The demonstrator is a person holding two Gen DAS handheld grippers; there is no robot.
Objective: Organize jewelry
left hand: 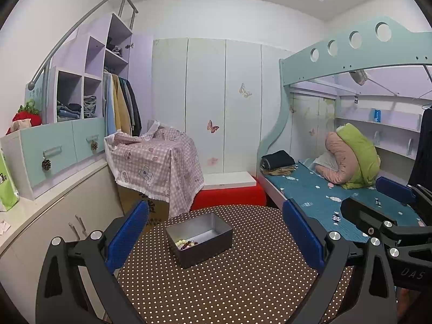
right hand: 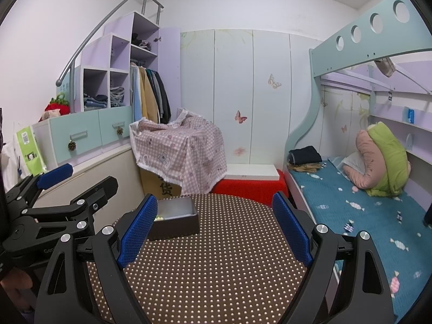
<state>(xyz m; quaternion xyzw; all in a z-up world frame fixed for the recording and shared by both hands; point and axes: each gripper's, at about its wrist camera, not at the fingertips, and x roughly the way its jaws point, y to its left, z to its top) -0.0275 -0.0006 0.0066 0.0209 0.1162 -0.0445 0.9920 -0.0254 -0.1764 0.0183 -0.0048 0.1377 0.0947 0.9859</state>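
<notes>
Here the beads (left hand: 186,243) lie in the tin (left hand: 201,239) on the dotted table (left hand: 243,283), at twelve o'clock between the spread fingers of the left gripper (left hand: 214,239). The right gripper (right hand: 216,229), also released and empty, has the tin (right hand: 175,218) at ten o'clock, beside its left finger (right hand: 137,233).

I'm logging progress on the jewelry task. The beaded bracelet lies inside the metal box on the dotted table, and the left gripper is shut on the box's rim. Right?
Not quite. The left gripper is open and holds nothing; its fingers stand wide apart, clear of the metal box. The left wrist view shows this. The beaded bracelet does lie inside the box on the dotted table.
</notes>
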